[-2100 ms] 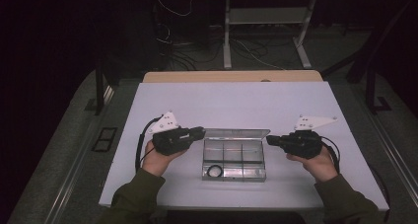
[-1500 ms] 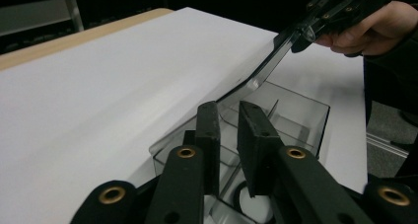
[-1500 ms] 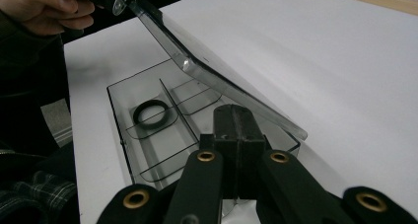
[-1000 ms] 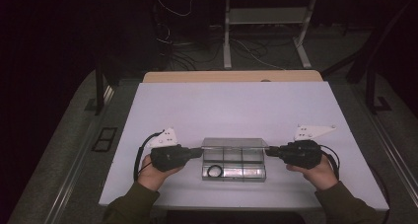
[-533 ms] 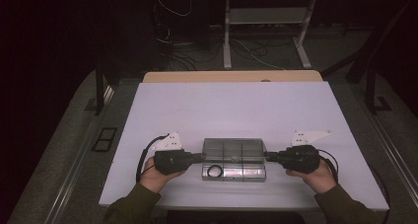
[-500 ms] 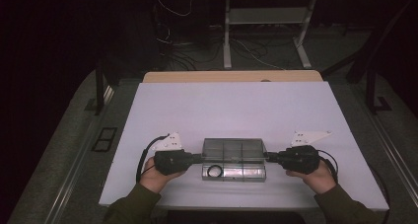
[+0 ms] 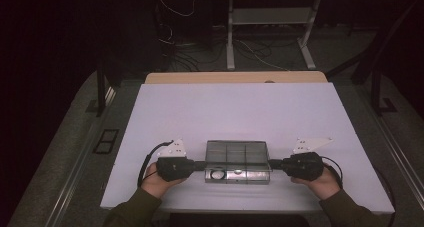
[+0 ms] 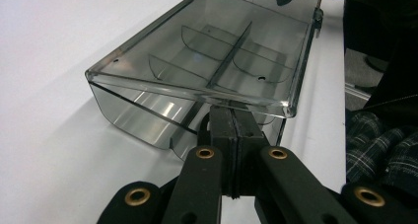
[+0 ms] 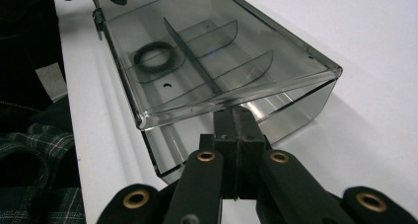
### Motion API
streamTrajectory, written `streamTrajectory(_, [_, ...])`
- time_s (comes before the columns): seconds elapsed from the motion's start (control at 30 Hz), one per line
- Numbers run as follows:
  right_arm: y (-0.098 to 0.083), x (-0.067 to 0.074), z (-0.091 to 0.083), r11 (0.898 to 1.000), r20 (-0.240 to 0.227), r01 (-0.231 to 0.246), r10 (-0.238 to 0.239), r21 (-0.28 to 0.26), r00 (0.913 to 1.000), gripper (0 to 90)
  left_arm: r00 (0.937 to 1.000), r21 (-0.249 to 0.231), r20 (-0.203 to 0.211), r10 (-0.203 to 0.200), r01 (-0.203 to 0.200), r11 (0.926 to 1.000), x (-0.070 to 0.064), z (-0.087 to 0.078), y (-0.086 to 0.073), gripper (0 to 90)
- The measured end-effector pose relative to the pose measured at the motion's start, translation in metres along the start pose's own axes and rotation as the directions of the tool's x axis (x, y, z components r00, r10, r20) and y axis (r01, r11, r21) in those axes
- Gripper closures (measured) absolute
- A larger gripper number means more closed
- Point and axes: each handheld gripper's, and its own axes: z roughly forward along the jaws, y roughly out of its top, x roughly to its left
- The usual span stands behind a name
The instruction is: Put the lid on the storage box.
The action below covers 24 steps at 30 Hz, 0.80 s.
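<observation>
Near the front edge of the tabletop [image 7: 240, 112] our clear compartment box [image 7: 237, 160] rests between both hands. We press the left gripper [image 7: 199, 165] and the right gripper [image 7: 274, 163], each with jaws closed flat together and holding nothing, against its two short ends, likely to pinch and steady it. A black ring [image 9: 154, 56] lies in one compartment. Both forearms point inward, level.

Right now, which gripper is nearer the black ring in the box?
Left. The left gripper sits at the end of the clear box beside the black ring; the right gripper is at the opposite end.
</observation>
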Motion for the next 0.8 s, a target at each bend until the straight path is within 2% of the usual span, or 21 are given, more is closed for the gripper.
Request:
streamTrajectory(0.3, [-0.0032,-0.0010,0.0056,0.999,0.001,0.004,-0.004,0.043,1.0000,89.5,0.9998,0.046,0.017,-0.012,0.011,0.9989,0.0041,0.0035,-0.0043,88.9])
streamTrajectory(0.8, [-0.0057,-0.0047,0.0084,0.996,0.014,0.016,-0.017,0.086,0.9998,89.5,0.9995,0.107,0.000,-0.031,0.031,0.9938,0.0095,0.0048,-0.0078,88.9])
